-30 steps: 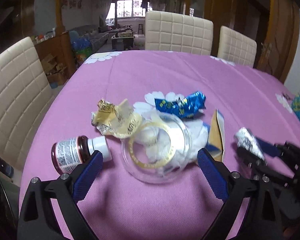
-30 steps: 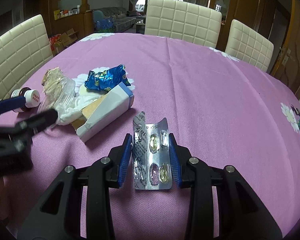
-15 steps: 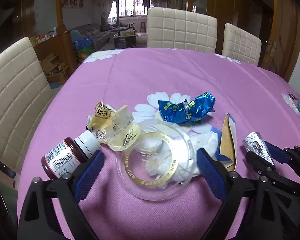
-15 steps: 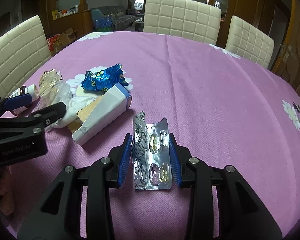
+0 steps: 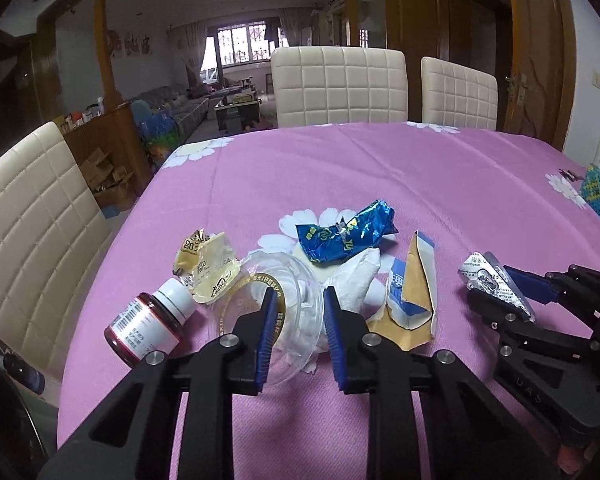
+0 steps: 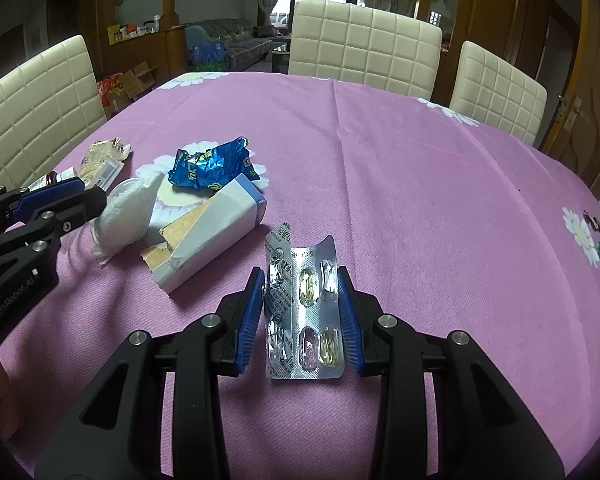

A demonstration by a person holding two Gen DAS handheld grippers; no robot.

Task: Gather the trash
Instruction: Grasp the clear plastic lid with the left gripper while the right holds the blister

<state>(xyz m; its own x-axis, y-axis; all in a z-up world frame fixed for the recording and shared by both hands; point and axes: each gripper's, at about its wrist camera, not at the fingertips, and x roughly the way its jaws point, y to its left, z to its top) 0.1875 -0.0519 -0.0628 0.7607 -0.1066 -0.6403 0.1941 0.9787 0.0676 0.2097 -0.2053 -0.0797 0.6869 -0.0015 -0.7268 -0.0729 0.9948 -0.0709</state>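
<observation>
We pinch the thin, crushable clear plastic cup (image 5: pixel 284 312) by its rim at 12 o'clock in the left gripper (image 5: pixel 298 320); the right gripper (image 6: pixel 302 312) clamps a stiff blister pack (image 6: pixel 302 312).

Black plastic frames, silver screws, ribbed blue fingers (image 5: pixel 267 336).

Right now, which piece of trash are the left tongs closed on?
The clear plastic cup, tipped on its side with a gold rim band. The left tongs pinch its wall; bottle, wrappers and carton lie untouched.
</observation>
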